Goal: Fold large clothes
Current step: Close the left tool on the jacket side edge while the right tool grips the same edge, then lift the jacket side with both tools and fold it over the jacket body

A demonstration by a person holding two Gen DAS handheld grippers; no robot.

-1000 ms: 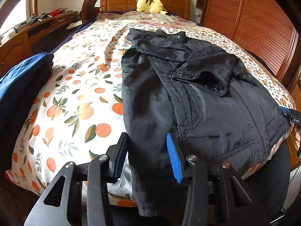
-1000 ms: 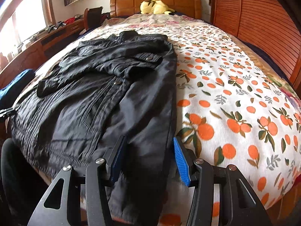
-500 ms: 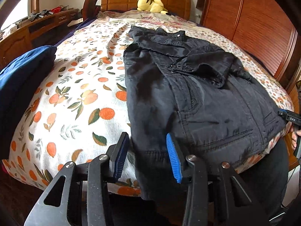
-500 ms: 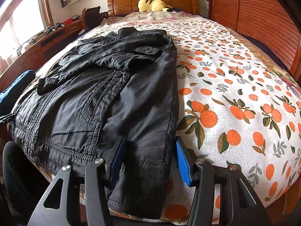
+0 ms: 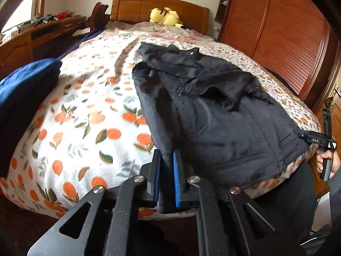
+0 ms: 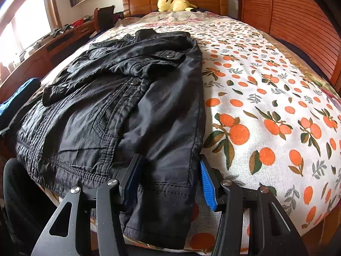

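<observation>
- The black jacket (image 5: 213, 115) lies spread on the bed (image 5: 81, 128), its collar toward the far headboard and its hem hanging over the near edge, where both grippers can reach it.
- The left gripper (image 5: 166, 177) has just been closing, and its blue pads now pinch a bunched fold of the hem at the jacket's left near corner; the grip looks set for lifting that corner.
- The right gripper (image 6: 168, 181) has also just been closing, straddling the right near corner of the hem. The cloth sits between its jaws, but the right pad stands clear of the fabric, so it does not grip yet.
- Holding both hem corners would probably let the lower half be carried toward the collar in one fold.
- The jacket is thin, slightly shiny and creased, with snap buttons, a zip and a sleeve folded across the chest.
- A yellow plush toy (image 6: 174, 0) lies by the headboard, well apart from the jacket.
</observation>
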